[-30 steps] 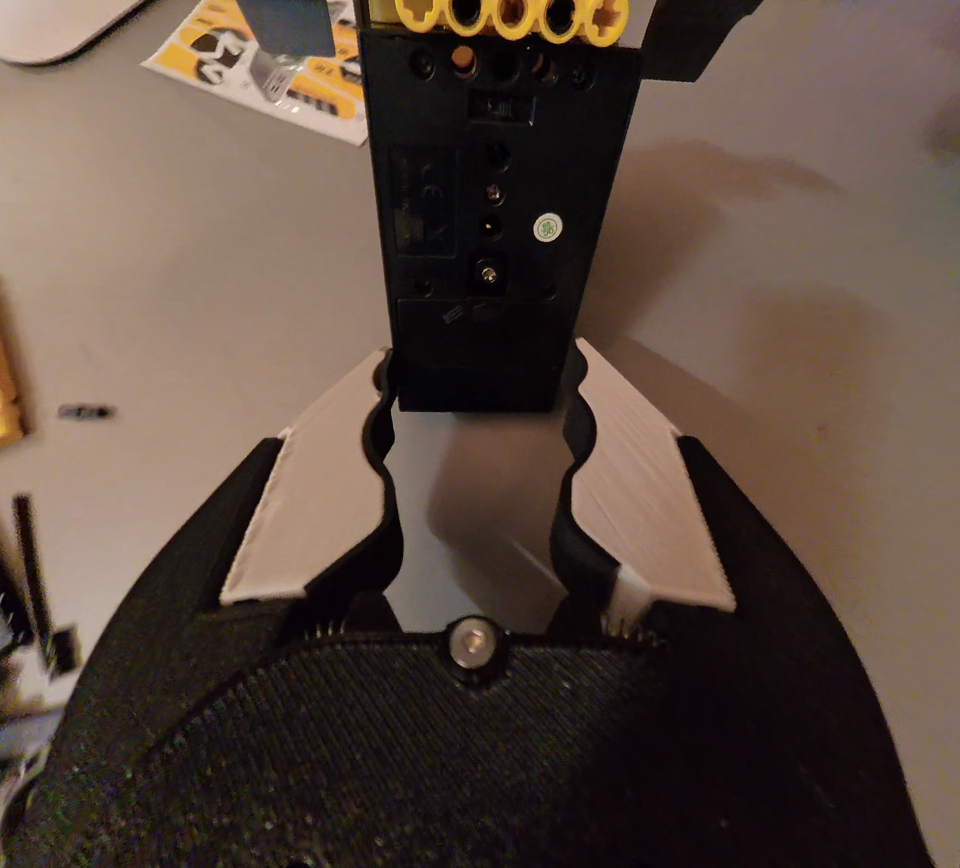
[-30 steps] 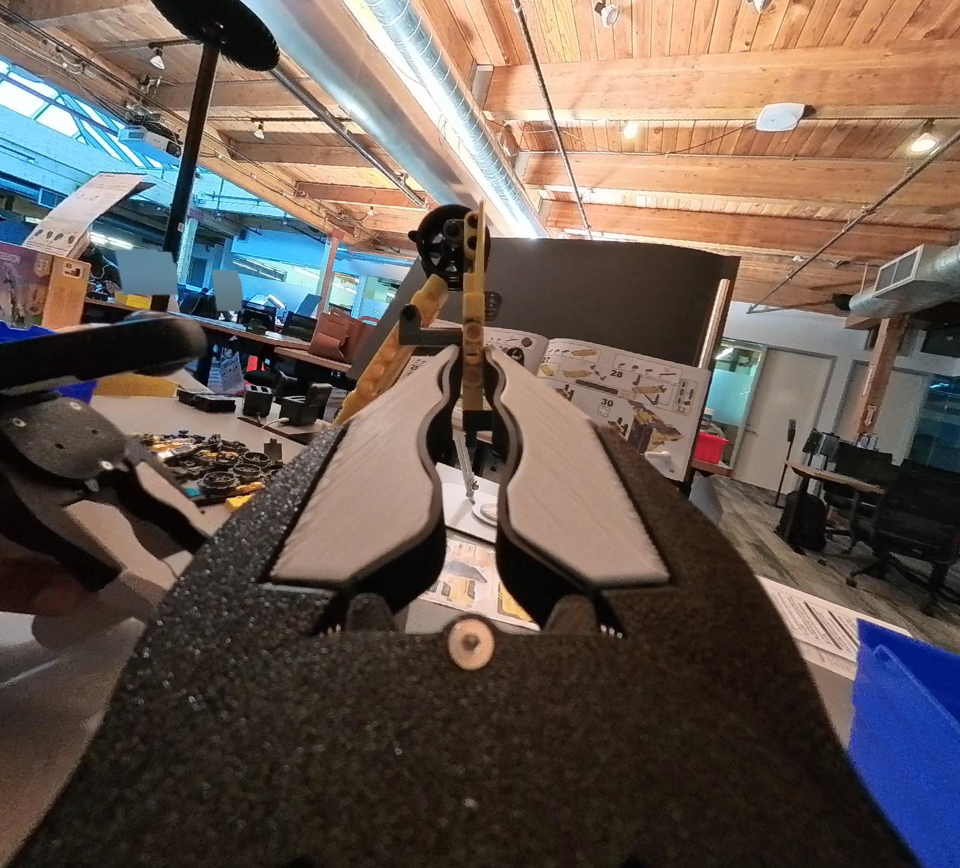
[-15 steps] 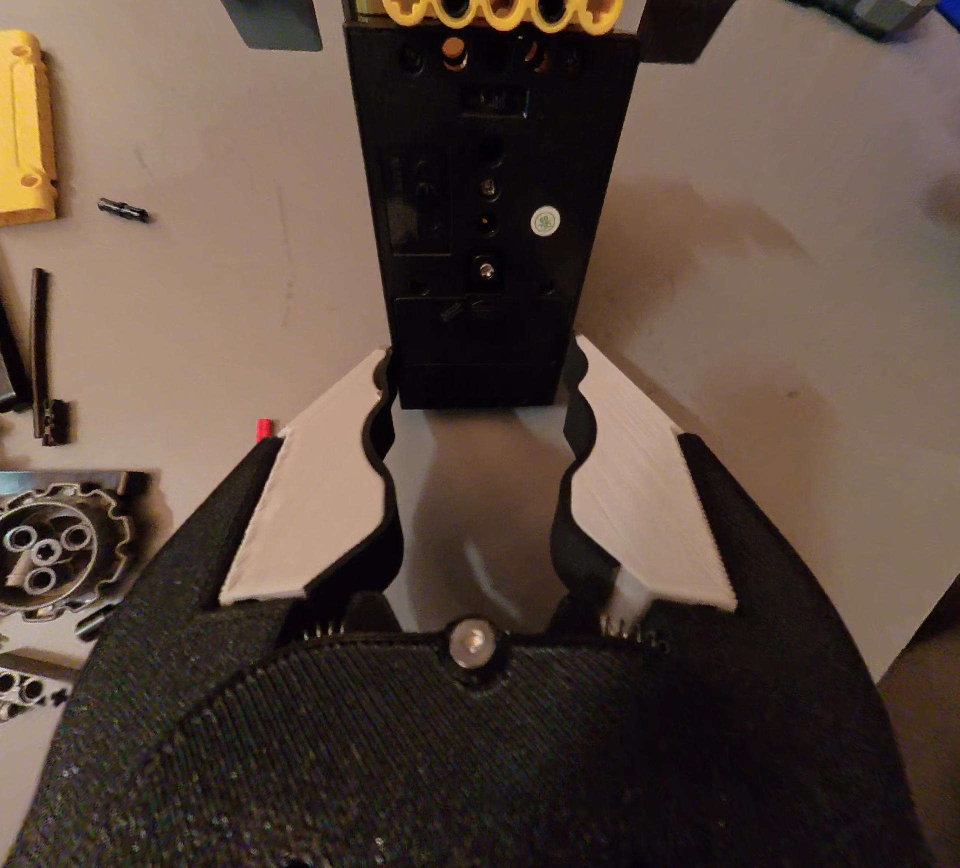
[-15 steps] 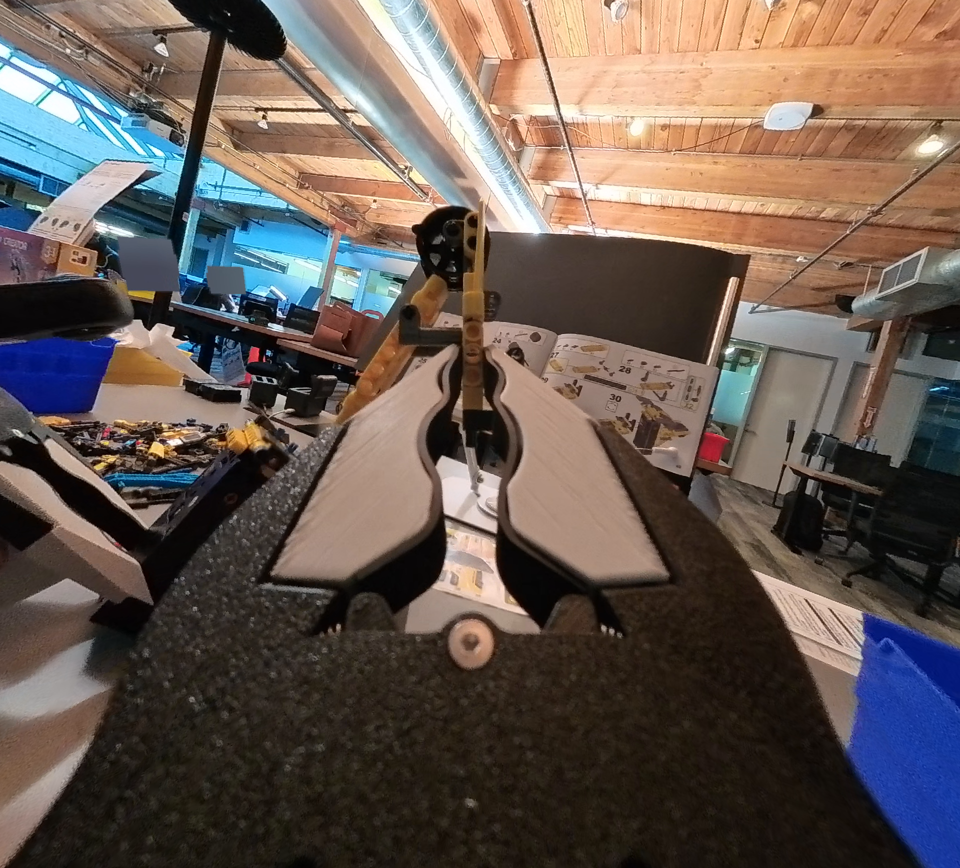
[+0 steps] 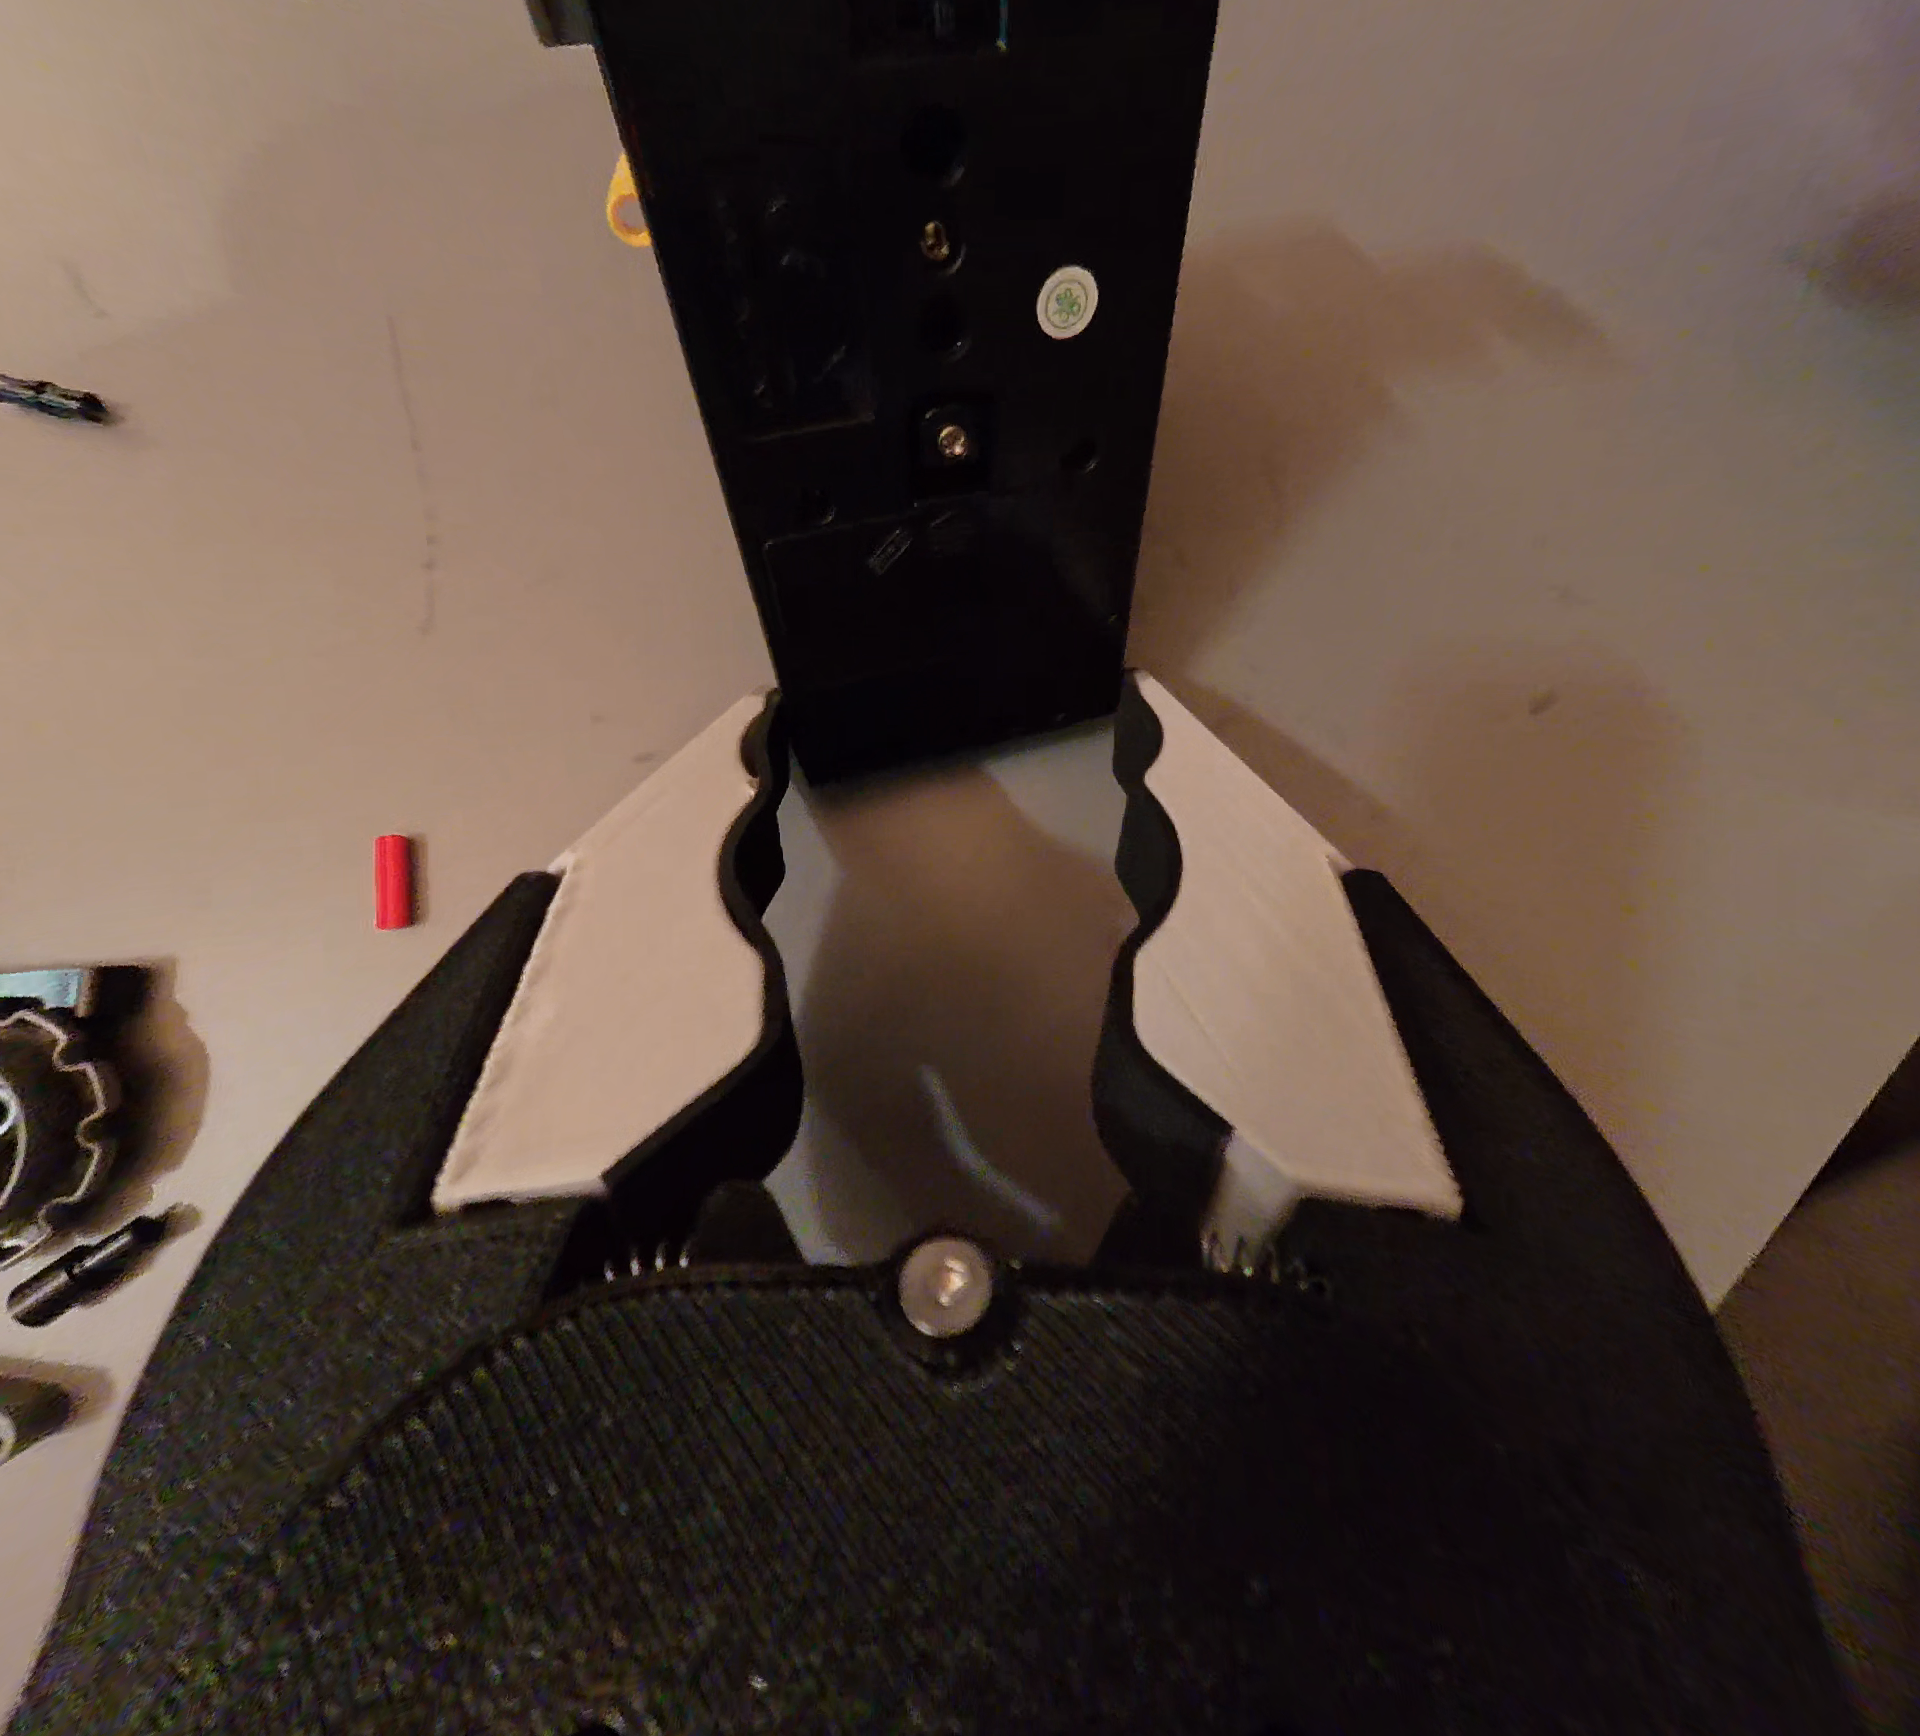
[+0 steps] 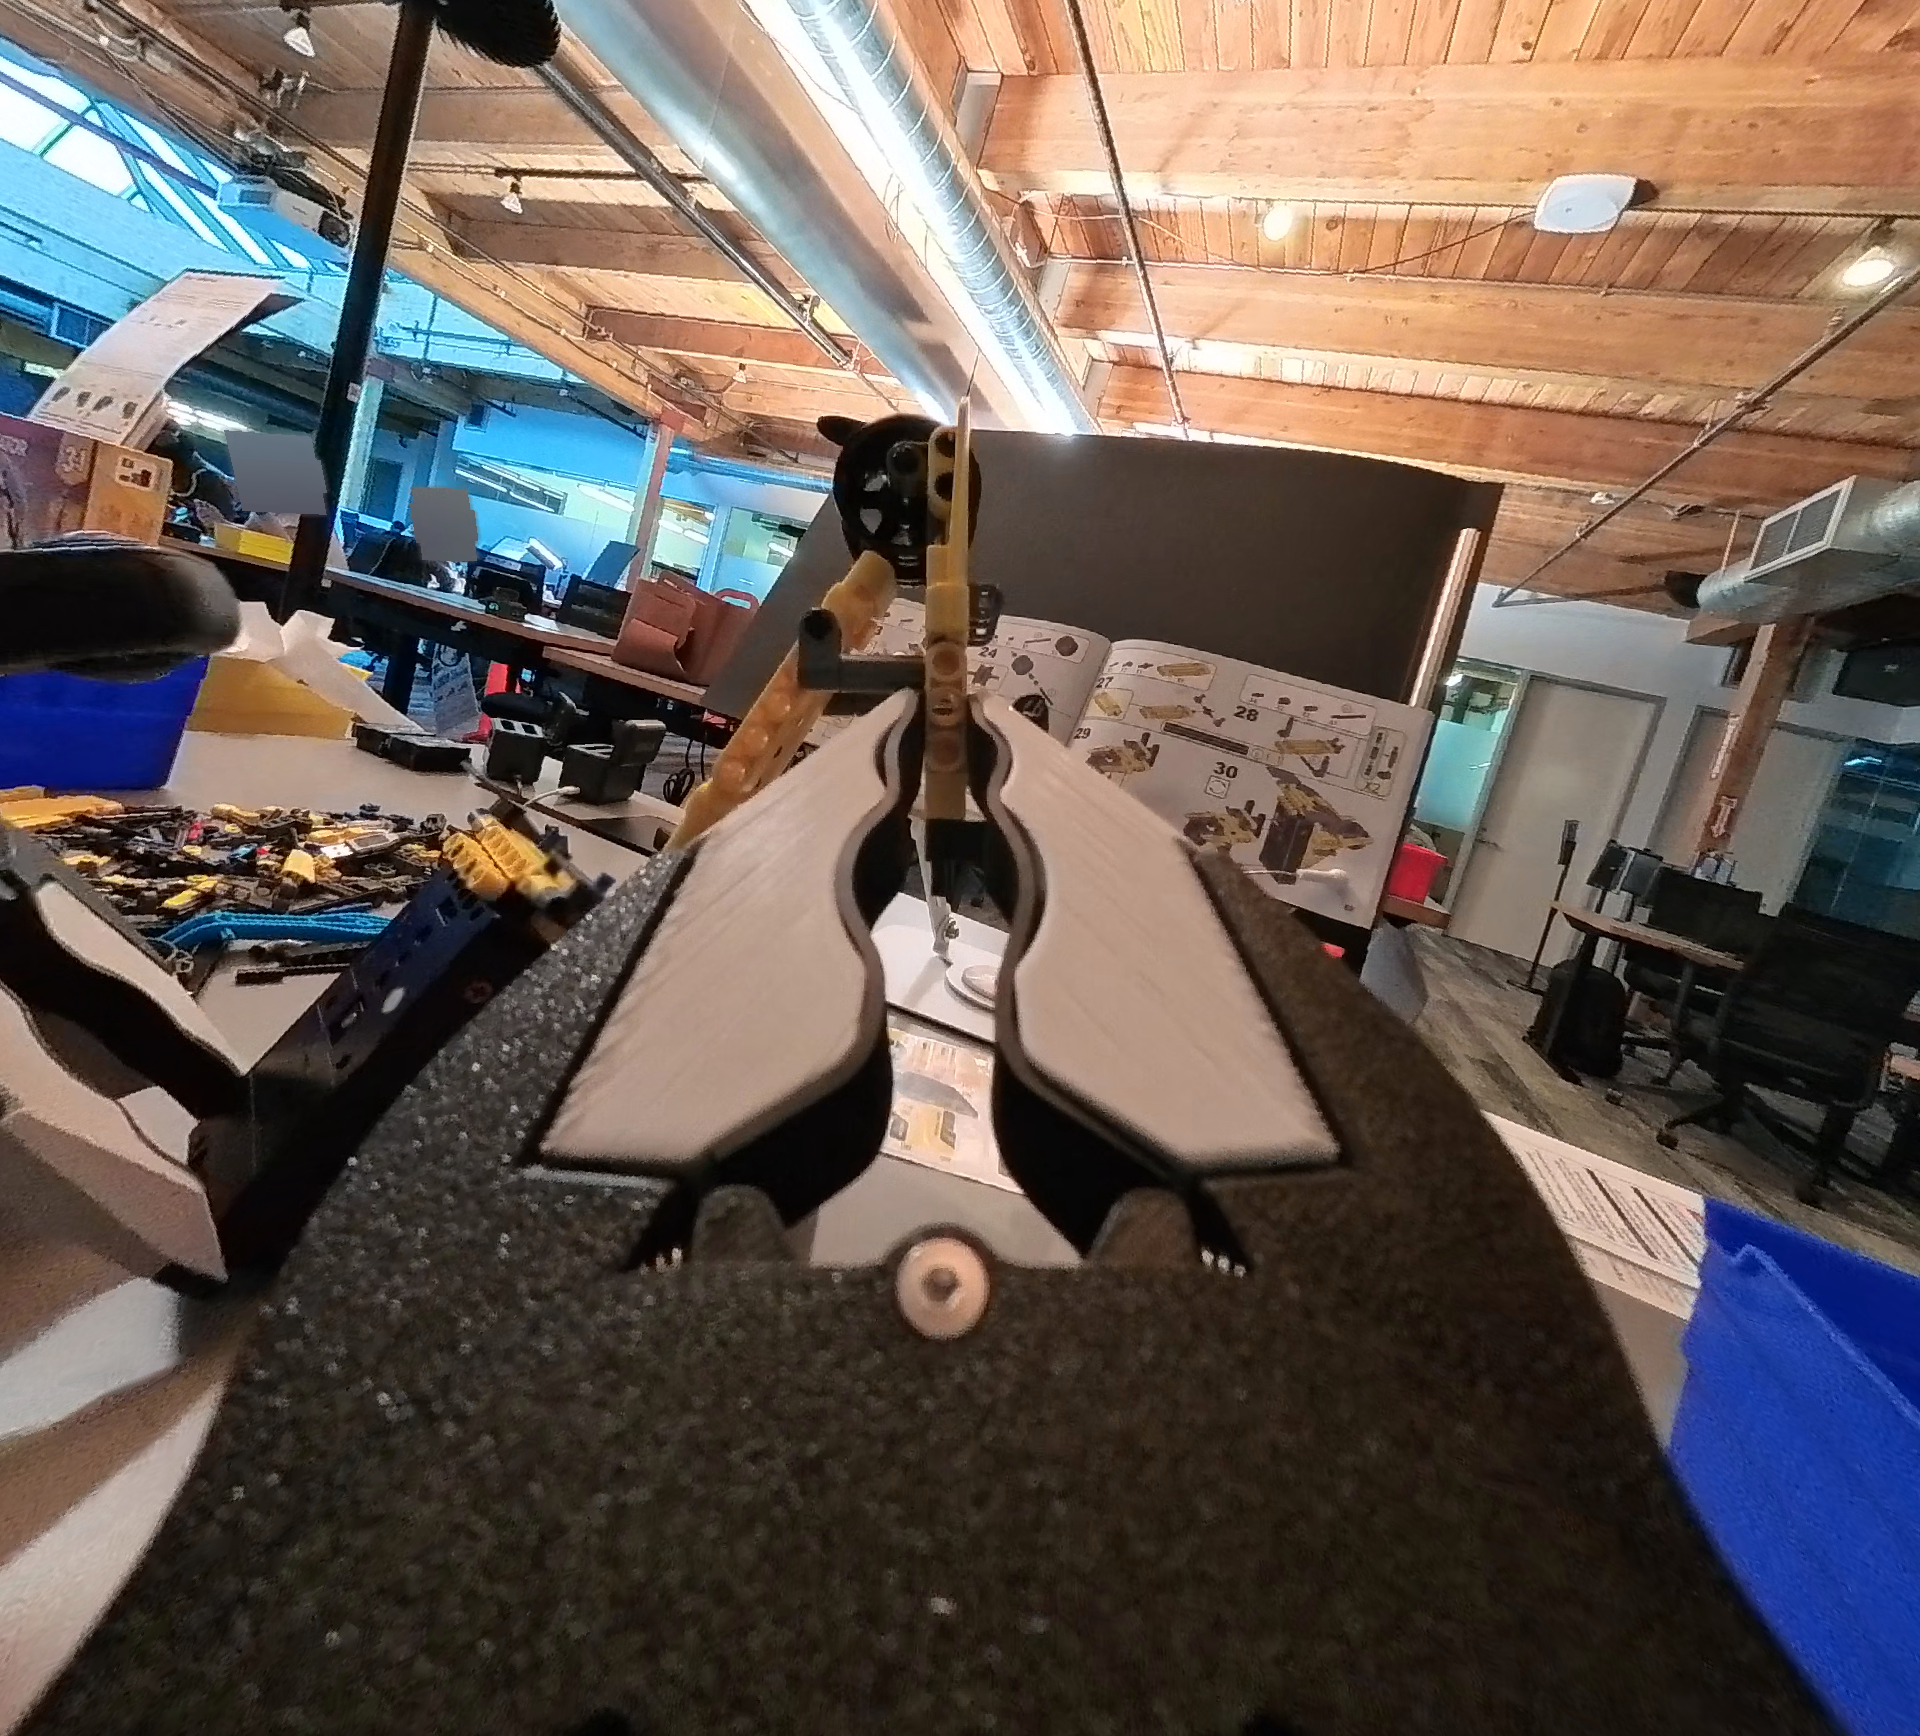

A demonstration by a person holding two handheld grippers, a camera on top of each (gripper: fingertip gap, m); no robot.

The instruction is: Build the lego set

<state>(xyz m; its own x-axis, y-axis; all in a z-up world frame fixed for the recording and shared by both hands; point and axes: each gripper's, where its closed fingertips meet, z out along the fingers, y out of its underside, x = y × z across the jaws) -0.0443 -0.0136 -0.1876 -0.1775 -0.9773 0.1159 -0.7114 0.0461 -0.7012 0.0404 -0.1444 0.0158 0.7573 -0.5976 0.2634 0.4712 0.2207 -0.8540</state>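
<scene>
A: Fig., left wrist view. The left gripper (image 5: 951,718) is clamped on the near end of a black box-shaped module (image 5: 914,315); each fingertip presses a side wall.

B: Orientation?

A: Long axis runs straight away from the gripper, along the fingers, over a pale grey table (image 5: 260,439). The face toward the camera is matte plastic w/ round holes, a recessed screw and a small round white sticker (image 5: 1067,301). The far end is cut off by the frame edge.

B: Finger build?

A: Grey ribbed pads (image 5: 623,990) w/ wavy black inner edges, on a coarse black printed body. Near it on the table: a small red cylindrical pin (image 5: 394,882) to the left, a toothed black wheel part (image 5: 47,1115) at the left edge.

B: Right wrist view?

A: The right gripper (image 6: 943,710) is closed on a thin yellow holed beam (image 6: 945,647), pinched nr its lower part. The beam stands approx. upright, rising past the fingertips. A black wheel-like hub (image 6: 888,507) sits at its top; a second yellow beam (image 6: 790,720) slants down-left from there, w/ a short dark grey pin (image 6: 847,666) between them.

B: Surroundings?

A: An open instruction booklet (image 6: 1226,751) is propped behind; a pile of loose yellow and black parts (image 6: 260,845) lies left on the table, a blue bin (image 6: 1808,1437) at lower right. The left gripper and its module show at the left edge.
</scene>
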